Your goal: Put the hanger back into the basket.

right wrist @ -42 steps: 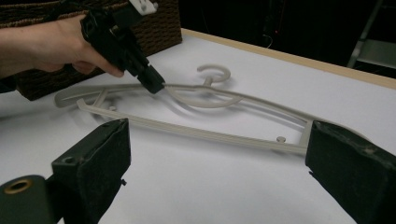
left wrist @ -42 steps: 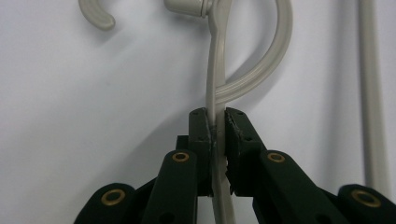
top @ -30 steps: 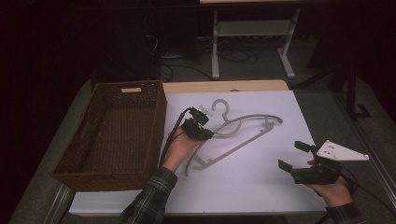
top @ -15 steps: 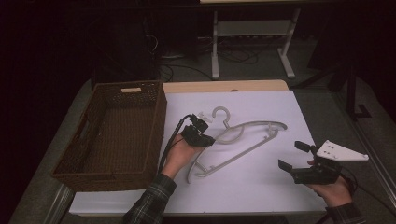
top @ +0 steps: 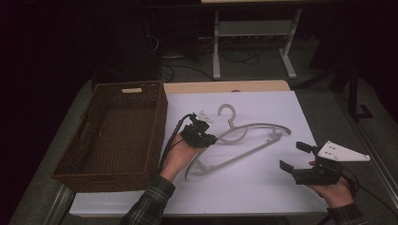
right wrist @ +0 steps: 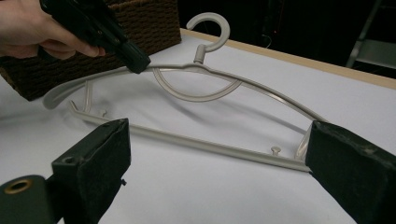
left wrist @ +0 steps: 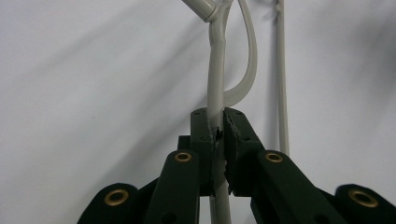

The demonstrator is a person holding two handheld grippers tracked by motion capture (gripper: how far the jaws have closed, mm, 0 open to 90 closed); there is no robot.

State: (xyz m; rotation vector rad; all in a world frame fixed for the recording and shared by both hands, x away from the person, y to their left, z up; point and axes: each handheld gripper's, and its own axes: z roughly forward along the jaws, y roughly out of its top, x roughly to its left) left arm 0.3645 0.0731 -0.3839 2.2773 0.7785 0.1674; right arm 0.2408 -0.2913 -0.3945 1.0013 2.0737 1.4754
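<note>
A pale grey plastic hanger (top: 263, 125) lies across the white sheet (top: 244, 197), its hook (top: 227, 112) pointing to the far side. My left gripper (top: 211, 139) is shut on the hanger's upper arm left of the hook. In the left gripper view the pads (left wrist: 233, 130) pinch the thin arm of the hanger (left wrist: 215, 70). The gripped arm stands a little off the sheet. My right gripper (top: 294, 156) is held open near the front right, apart from the hanger. Its jaws (right wrist: 219, 135) frame the hanger's lower bar (right wrist: 210, 142), and the left gripper (right wrist: 135, 60) shows farther off.
A brown wicker basket (top: 155, 140) with nothing in it stands on the left of the table, close beside my left hand (top: 176, 157). The table's wooden far edge (top: 225, 86) runs behind the sheet. A metal stand (top: 253, 42) and cables are on the floor beyond.
My left gripper has shifted slightly toward the near edge with the hanger held in it, and the hanger has moved a little with it. The right gripper has stayed where it was.
</note>
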